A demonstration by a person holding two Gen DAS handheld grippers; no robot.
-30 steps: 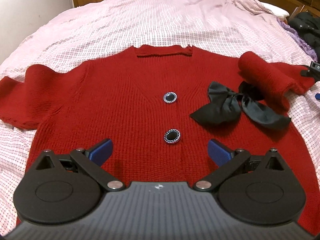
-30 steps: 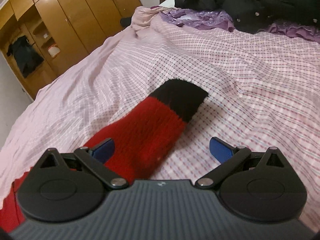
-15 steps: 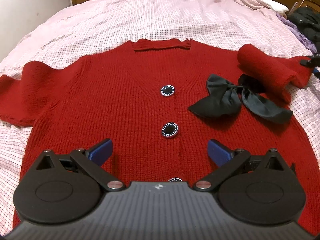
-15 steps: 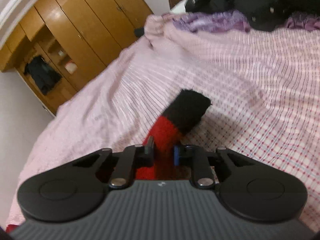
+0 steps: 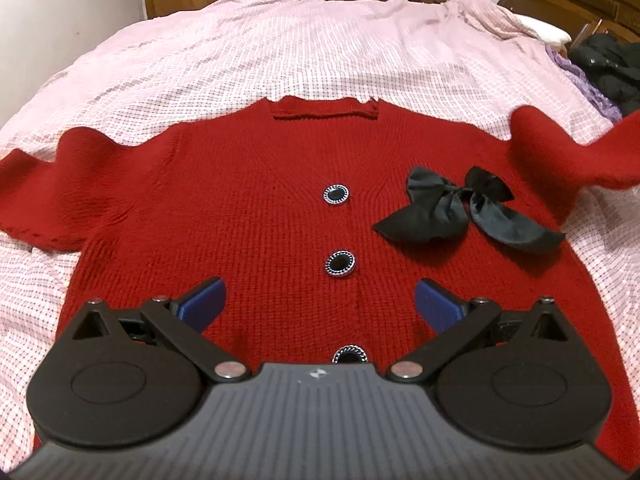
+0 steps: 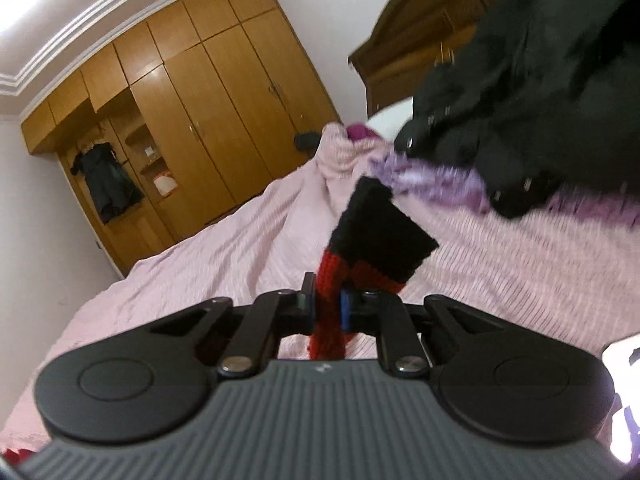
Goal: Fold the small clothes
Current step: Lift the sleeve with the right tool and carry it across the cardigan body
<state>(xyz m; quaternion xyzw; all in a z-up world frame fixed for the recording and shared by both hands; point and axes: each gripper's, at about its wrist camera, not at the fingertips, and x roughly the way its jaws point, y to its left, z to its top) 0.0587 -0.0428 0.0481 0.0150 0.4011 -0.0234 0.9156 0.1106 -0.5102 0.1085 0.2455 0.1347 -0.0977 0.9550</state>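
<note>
The right gripper [image 6: 326,306] pinches the sleeve [image 6: 376,236] of the red cardigan [image 5: 256,216], whose body lies flat on the bed just ahead of the open, empty left gripper [image 5: 318,300], so the sleeve must swing across toward that body.

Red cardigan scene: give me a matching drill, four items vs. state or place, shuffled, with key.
Items:
1. right gripper
2. left gripper
3. black bow
4. black jacket

States:
A. lying on the red cardigan chest
B. open, above the cardigan's lower front
C. heaped near the headboard
D. shut on the sleeve by its black cuff

Pairs: 1-D, 2-B, 3-A, 4-C
</note>
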